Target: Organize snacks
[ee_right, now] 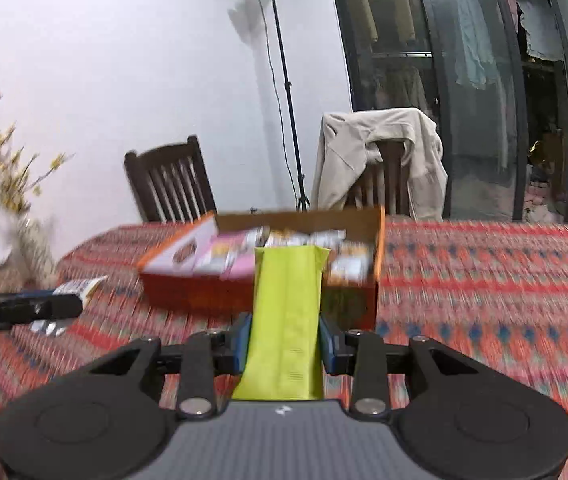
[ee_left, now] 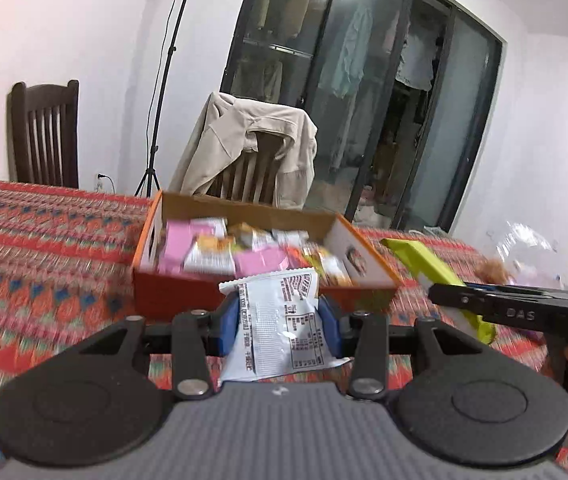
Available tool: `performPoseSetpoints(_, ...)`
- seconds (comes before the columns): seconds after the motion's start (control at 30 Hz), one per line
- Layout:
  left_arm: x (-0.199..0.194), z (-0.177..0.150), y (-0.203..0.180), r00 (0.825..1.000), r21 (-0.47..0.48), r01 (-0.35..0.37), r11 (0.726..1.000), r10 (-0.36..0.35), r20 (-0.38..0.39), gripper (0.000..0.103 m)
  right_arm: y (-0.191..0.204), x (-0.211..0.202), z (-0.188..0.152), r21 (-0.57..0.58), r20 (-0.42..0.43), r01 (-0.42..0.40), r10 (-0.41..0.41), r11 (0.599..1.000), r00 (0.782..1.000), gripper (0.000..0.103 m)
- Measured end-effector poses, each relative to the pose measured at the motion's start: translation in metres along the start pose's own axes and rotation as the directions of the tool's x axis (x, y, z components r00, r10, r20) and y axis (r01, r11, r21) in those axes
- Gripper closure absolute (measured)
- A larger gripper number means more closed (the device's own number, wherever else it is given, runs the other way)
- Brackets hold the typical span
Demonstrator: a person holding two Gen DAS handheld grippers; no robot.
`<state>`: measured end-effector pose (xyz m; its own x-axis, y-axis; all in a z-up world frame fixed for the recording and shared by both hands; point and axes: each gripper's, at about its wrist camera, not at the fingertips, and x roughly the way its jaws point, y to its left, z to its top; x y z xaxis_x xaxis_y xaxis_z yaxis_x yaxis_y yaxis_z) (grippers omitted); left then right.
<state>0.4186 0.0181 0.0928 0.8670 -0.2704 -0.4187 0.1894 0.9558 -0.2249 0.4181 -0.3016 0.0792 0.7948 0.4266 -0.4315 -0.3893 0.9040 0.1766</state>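
Observation:
My left gripper is shut on a white snack packet with black print, held above the patterned tablecloth just short of an orange cardboard box. That box holds several pink, white and yellow snack packs. My right gripper is shut on a lime-green snack pack, also in front of the orange box. The left wrist view shows the right gripper at the right with the green pack. In the right wrist view the left gripper enters from the left with its white packet.
The table wears a red patterned cloth. Behind it stand a dark wooden chair, a chair draped with a beige jacket and a light stand. A vase of flowers sits at the table's left end. A clear plastic bag lies right.

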Motion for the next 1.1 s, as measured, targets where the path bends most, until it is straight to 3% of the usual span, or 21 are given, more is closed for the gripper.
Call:
performPoseSetpoints(0.13,0.063,0.044,0.008,0.997,-0.041,0.056,0.998,-0.058,-0.043,0.060,-0.027,0.076,0.050,0.038,-0.036,-0.015,0.016,0.999,0.999,0.069)
performPoseSetpoints(0.27,0.121,0.064,-0.001,0.996,-0.013,0.061,0.998,-0.062,-0.069,0.060,-0.049,0.154,0.078,0.052,-0.085,0.066,-0.061,0.996,0.994,0.069)
performPoseSetpoints(0.43,0.191,0.072,-0.007,0.990,0.002,0.056,0.998,-0.055,-0.131,0.060,-0.057,0.226,0.084,-0.006,-0.163,0.154,-0.153,0.988,0.975,0.069)
performPoseSetpoints(0.53,0.223,0.074,-0.009,0.983,-0.012,0.059,0.998,-0.060,-0.172,0.060,-0.057,0.251,0.082,-0.057,-0.178,0.202,-0.209,0.978,0.961,0.061)
performPoseSetpoints(0.57,0.234,0.075,-0.011,0.981,-0.015,0.059,0.998,-0.061,-0.182,0.060,-0.058,0.255,0.082,-0.066,-0.167,0.214,-0.223,0.975,0.961,0.049)
performPoseSetpoints(0.6,0.239,0.075,-0.012,0.981,-0.014,0.059,0.998,-0.060,-0.186,0.060,-0.059,0.257,0.084,-0.070,-0.158,0.211,-0.220,0.975,0.963,0.045)
performPoseSetpoints(0.77,0.270,0.077,-0.015,0.976,-0.019,0.041,0.999,-0.044,-0.215,0.058,-0.061,0.231,0.082,-0.079,-0.097,0.181,-0.188,0.980,0.977,0.043)
performPoseSetpoints(0.83,0.278,0.076,-0.014,0.976,-0.038,0.043,0.998,-0.050,-0.211,0.040,-0.062,0.217,0.085,-0.088,-0.070,0.191,-0.197,0.978,0.978,0.037)
performPoseSetpoints(1.0,0.257,0.080,-0.014,0.978,-0.004,0.064,0.998,-0.063,-0.196,0.030,-0.062,0.186,0.098,-0.097,-0.031,0.184,-0.187,0.978,0.982,0.029)
performPoseSetpoints(1.1,0.229,0.085,-0.013,0.983,0.051,0.044,0.998,-0.034,-0.179,0.028,-0.056,0.168,0.102,-0.115,-0.022,0.173,-0.177,0.978,0.984,0.025)
